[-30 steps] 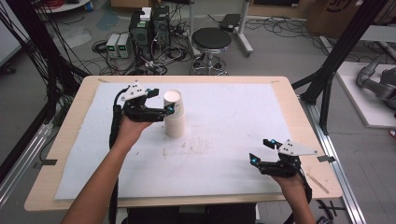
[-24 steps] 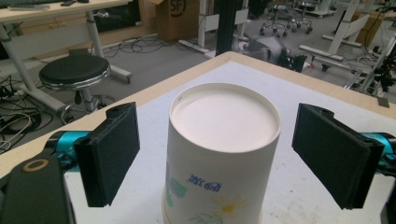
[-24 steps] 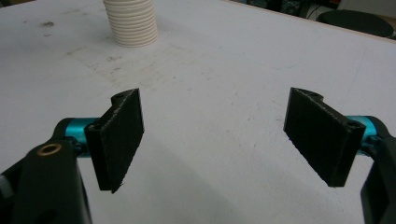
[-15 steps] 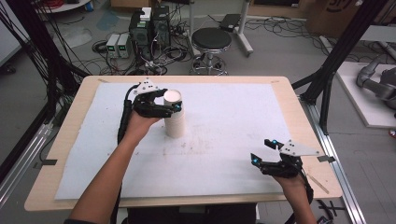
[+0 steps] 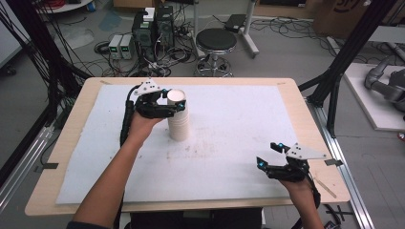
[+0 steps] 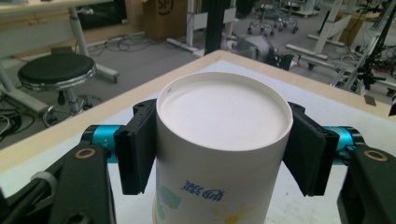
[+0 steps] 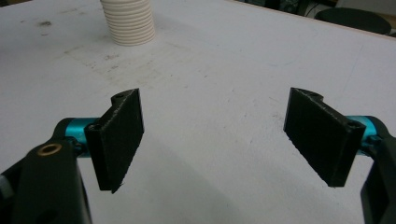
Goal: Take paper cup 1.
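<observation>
1. White foam sheet (image 5: 229,143) over wooden table (image 5: 291,86); black round stool (image 5: 216,40) behind.
2. Stack of white paper cups (image 5: 178,119), upside-down, left-centre.
3. Left gripper (image 5: 175,106) jaws just closed, pads on top cup.
4. Right gripper (image 5: 262,160) wide apart, holding nothing.

Left gripper (image 6: 223,161) fingers (image 6: 135,147) just closed, pressing both sides of upside-down paper cup (image 6: 223,154).

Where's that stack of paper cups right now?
In the high view the stack of paper cups stands upside down on the white mat, left of centre toward the far edge, with the left gripper clamped on its top cup.
</observation>
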A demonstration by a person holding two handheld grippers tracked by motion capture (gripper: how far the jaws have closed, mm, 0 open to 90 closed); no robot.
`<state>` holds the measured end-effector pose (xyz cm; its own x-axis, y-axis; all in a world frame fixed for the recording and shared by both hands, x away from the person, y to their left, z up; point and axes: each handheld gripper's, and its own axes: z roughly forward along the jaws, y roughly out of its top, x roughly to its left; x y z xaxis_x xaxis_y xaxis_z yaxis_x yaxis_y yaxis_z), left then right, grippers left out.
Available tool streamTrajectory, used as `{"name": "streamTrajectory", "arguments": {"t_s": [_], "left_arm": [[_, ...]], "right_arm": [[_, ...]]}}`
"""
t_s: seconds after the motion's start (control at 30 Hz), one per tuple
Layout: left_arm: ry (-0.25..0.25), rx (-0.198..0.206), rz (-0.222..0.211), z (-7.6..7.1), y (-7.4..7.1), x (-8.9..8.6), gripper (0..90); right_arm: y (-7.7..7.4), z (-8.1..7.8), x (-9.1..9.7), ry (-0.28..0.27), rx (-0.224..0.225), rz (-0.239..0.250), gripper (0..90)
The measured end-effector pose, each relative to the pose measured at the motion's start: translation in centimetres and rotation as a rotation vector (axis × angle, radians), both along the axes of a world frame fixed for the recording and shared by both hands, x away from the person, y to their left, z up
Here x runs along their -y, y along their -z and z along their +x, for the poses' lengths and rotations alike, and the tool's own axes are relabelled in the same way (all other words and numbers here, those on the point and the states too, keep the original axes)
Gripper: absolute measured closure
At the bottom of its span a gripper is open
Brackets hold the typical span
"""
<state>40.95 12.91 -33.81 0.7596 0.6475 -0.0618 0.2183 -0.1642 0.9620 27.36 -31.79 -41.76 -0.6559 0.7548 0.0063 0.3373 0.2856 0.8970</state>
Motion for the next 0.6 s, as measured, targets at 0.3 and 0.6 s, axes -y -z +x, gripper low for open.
{"name": "streamTrajectory", "arguments": {"t_s": [0.3, 0.6], "left_arm": [[-0.004, 0.041, -0.019, -0.4, -2.3, -0.1, 33.8], [-0.007, 0.099, -0.11, -1.6, -6.0, -1.7, 34.6]], "right_arm": [[0.0, 0.0, -0.1, -0.004, -0.002, -0.004, 20.6], [-0.1, -0.1, -0.1, -0.003, 0.002, 0.002, 20.6]]}}
